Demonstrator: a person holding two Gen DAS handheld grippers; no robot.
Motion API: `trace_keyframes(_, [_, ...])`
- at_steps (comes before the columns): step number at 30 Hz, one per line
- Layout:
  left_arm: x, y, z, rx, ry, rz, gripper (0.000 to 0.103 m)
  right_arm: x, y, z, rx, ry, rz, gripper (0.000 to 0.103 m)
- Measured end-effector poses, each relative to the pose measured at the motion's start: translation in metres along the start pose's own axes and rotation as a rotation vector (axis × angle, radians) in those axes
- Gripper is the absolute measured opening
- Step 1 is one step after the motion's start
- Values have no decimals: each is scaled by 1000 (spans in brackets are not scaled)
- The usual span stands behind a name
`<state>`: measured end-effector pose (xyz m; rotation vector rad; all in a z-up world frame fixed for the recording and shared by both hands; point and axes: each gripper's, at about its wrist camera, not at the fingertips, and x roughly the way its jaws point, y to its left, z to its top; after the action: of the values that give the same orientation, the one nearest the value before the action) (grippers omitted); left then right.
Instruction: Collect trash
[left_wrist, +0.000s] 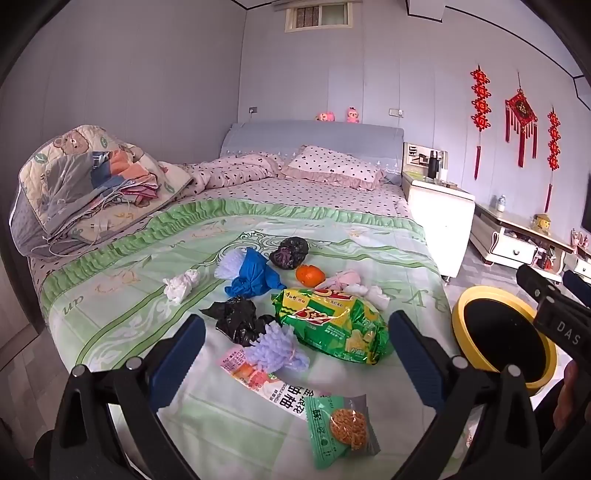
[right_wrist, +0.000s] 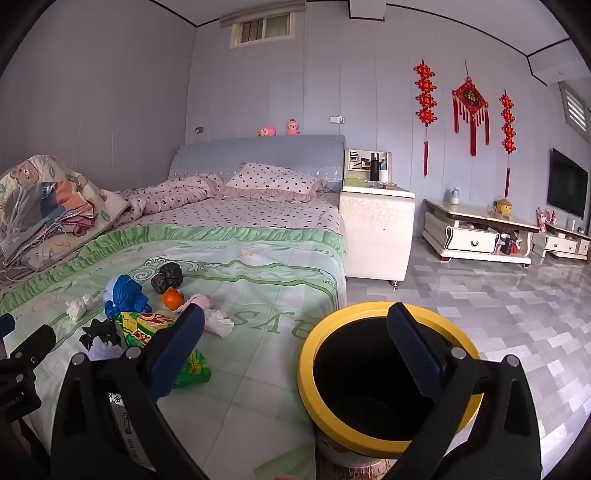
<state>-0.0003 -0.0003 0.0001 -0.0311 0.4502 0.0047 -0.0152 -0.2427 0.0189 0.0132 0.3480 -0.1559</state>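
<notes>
Both claws are spread wide with nothing between the pads. The left gripper (left_wrist: 295, 343) hangs over the near end of the green bedspread (left_wrist: 122, 306), and right under it lies a small green snack packet with a round biscuit printed on it (left_wrist: 341, 430), overlapping a long white and pink wrapper with black lettering (left_wrist: 266, 384). Just past those sit a fluffy lilac foam net (left_wrist: 277, 350), a crumpled black plastic bag (left_wrist: 236, 317) and a big green and yellow crinkly snack bag (left_wrist: 332, 325).

The right gripper (right_wrist: 295, 347) hovers at the bed's edge, its right finger over the mouth of the yellow-rimmed black waste bin (right_wrist: 306, 369) that stands on the floor just beside the bed.

Further up the spread: a knotted blue plastic bag (left_wrist: 255, 277), a white tissue wad (left_wrist: 181, 286), an orange mandarin (left_wrist: 309, 276), a pale pink wad (left_wrist: 341, 280) and a dark purple crumpled bag (left_wrist: 289, 252). Way at the back, a polka-dot pillow (left_wrist: 332, 166) against the blue headboard (left_wrist: 314, 142).
</notes>
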Motion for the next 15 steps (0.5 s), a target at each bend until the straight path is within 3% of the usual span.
trace_keyframes(15, [1, 0, -1, -7, 7, -1, 96, 1, 0, 0, 1, -1, 0, 95])
